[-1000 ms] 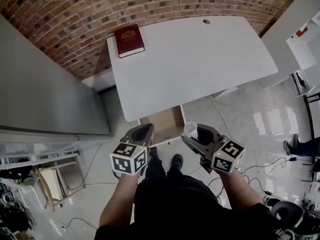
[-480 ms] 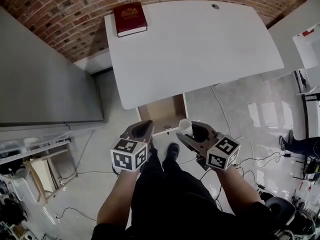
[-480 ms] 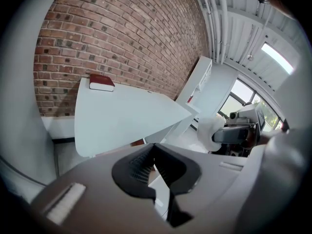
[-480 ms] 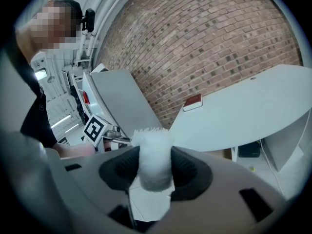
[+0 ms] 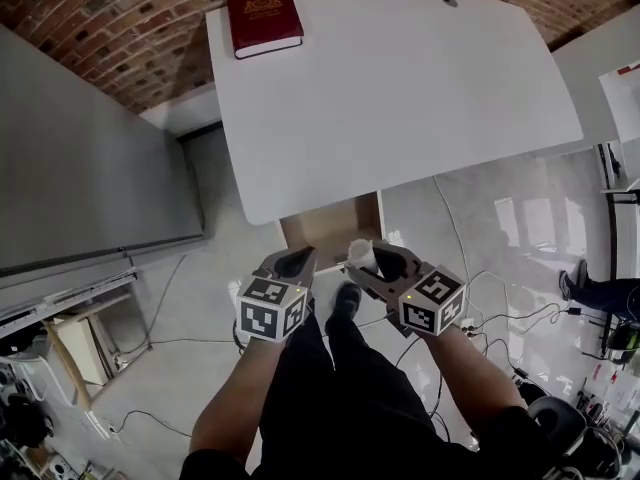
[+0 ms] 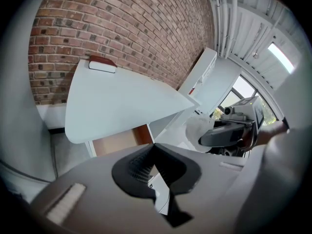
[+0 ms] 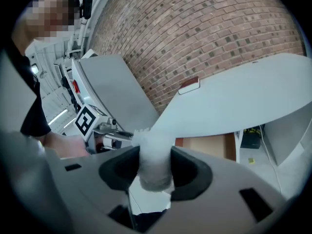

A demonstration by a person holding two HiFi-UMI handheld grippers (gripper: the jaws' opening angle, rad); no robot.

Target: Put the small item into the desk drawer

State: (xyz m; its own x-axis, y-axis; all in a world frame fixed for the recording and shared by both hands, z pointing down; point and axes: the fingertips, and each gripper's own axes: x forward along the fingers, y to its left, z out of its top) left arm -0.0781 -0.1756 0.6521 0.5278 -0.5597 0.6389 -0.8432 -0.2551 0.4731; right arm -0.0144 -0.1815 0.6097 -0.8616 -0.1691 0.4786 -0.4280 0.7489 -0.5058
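Note:
A small white cylindrical item (image 5: 360, 254) sits between the jaws of my right gripper (image 5: 378, 258), which is shut on it. In the right gripper view the white item (image 7: 153, 152) stands upright between the dark pads (image 7: 187, 172). My left gripper (image 5: 297, 260) is beside it to the left, its jaws together with nothing in them (image 6: 153, 147). Both hang just in front of the open wooden drawer (image 5: 330, 230) under the white desk (image 5: 400, 88). The left gripper view shows the drawer (image 6: 117, 141) and the white item (image 6: 202, 130) in the other gripper.
A dark red book (image 5: 264, 18) lies on the desk's far left corner. A grey cabinet (image 5: 90, 168) stands left of the desk. The person's shoes (image 5: 345, 303) are on the glossy floor below the grippers. Cables (image 5: 500, 318) lie to the right.
Both grippers have sunk and drawn closer to the drawer's front. The right one still grips the white item. The left one stays shut.

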